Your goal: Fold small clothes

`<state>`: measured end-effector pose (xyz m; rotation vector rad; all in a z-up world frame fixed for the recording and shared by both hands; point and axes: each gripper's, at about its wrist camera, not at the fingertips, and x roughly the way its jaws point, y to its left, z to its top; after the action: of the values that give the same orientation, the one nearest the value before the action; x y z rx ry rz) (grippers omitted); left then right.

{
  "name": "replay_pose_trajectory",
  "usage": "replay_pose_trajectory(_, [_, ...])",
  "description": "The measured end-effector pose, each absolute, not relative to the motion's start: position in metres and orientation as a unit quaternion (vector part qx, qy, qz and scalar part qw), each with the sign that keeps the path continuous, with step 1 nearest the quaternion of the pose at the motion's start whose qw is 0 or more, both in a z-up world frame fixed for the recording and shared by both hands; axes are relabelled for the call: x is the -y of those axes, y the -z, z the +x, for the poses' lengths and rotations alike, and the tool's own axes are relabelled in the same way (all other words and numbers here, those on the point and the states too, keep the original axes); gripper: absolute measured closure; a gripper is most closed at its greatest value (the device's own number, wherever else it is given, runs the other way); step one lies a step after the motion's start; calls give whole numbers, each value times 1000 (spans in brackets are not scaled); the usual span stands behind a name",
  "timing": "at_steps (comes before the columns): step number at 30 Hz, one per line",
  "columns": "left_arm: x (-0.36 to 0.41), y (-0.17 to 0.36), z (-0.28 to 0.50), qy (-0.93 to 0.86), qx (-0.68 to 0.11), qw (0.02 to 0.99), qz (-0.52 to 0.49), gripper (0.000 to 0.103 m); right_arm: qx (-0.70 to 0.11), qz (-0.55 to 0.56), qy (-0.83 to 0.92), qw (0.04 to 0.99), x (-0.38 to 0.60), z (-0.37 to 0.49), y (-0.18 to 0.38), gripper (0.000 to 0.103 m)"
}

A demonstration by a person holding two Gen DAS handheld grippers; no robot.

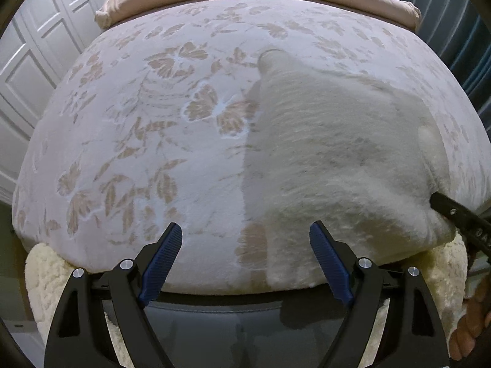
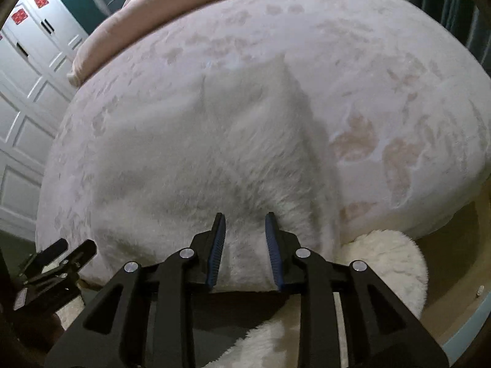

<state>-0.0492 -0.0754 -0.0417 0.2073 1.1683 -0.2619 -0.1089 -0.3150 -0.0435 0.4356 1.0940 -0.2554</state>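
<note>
The cream fluffy fleece garment (image 1: 337, 153) looks soft, light and floppy. The right gripper (image 2: 245, 230), narrowly parted, straddles its near hem; the left gripper (image 1: 245, 245) gapes wide, holding nothing.

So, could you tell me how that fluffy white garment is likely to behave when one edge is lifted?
The white garment looks floppy: it drapes over the floral blanket with soft creases. Its fuzzy pile suggests it is light and unlikely to slip. The right gripper at its near edge would probably lift only that part, the rest trailing.
</note>
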Motion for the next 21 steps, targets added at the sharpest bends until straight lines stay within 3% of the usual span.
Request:
replay_pose_trajectory(4, [89, 47, -46, 130, -558, 814, 96, 20, -538, 184, 125, 813, 325, -110, 77, 79])
replay_pose_trajectory(8, [105, 46, -46, 142, -560, 811, 94, 20, -515, 188, 117, 828, 326, -112, 45, 77])
replay_pose_trajectory(12, [116, 47, -37, 151, -565, 807, 80, 18, -474, 230, 142, 838, 348, -118, 29, 42])
replay_pose_trajectory(21, [138, 69, -4, 142, -597, 788, 54, 13, -507, 307, 116, 797, 378, -96, 79, 30])
